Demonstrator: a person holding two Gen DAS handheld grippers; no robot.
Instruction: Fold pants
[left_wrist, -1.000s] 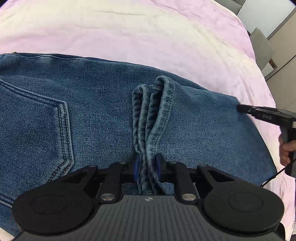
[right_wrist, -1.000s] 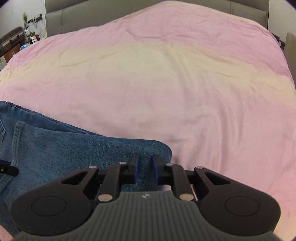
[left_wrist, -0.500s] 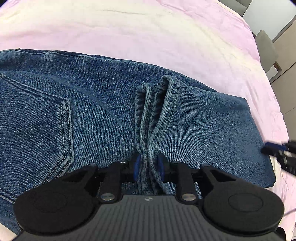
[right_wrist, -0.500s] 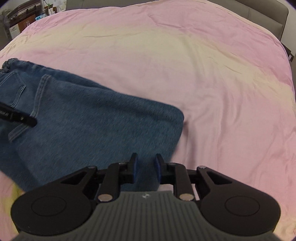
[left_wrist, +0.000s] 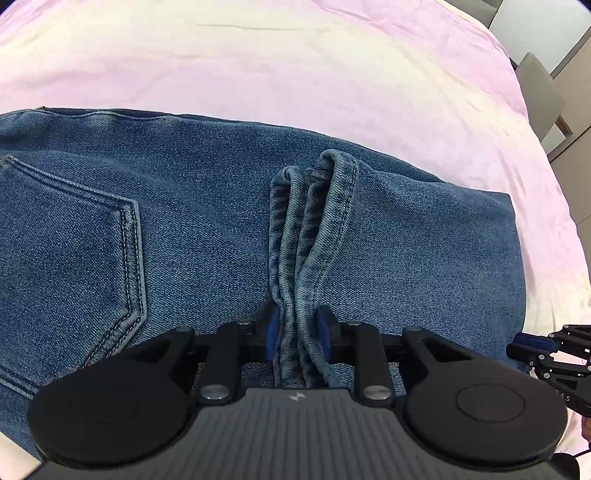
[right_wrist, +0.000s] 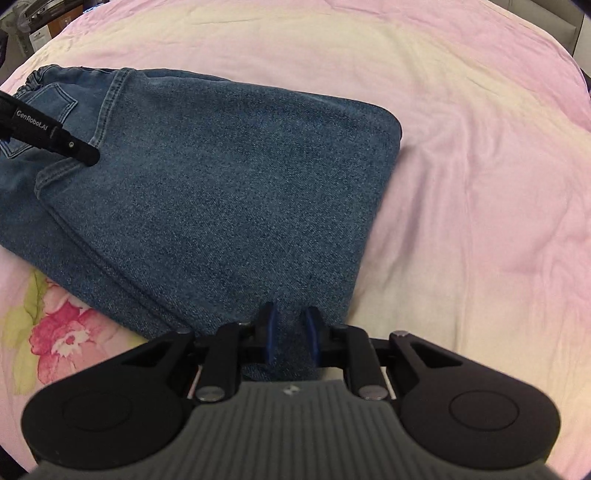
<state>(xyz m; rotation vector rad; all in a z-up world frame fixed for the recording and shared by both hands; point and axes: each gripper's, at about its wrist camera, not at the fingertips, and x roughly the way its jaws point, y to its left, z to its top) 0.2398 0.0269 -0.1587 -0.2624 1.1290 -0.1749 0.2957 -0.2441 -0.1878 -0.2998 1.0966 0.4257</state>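
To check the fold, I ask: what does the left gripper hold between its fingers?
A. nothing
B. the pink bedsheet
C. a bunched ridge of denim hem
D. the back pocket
C: the left gripper is shut on a bunched ridge of hem of the jeans, right of the back pocket.

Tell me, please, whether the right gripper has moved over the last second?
Yes. The right gripper has drawn back toward the person, away from the bed's far edge: the jeans now fill far more of its view.

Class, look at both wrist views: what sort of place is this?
Probably a bedroom: the folded blue denim jeans lie on a wide pink bedsheet with a floral print.
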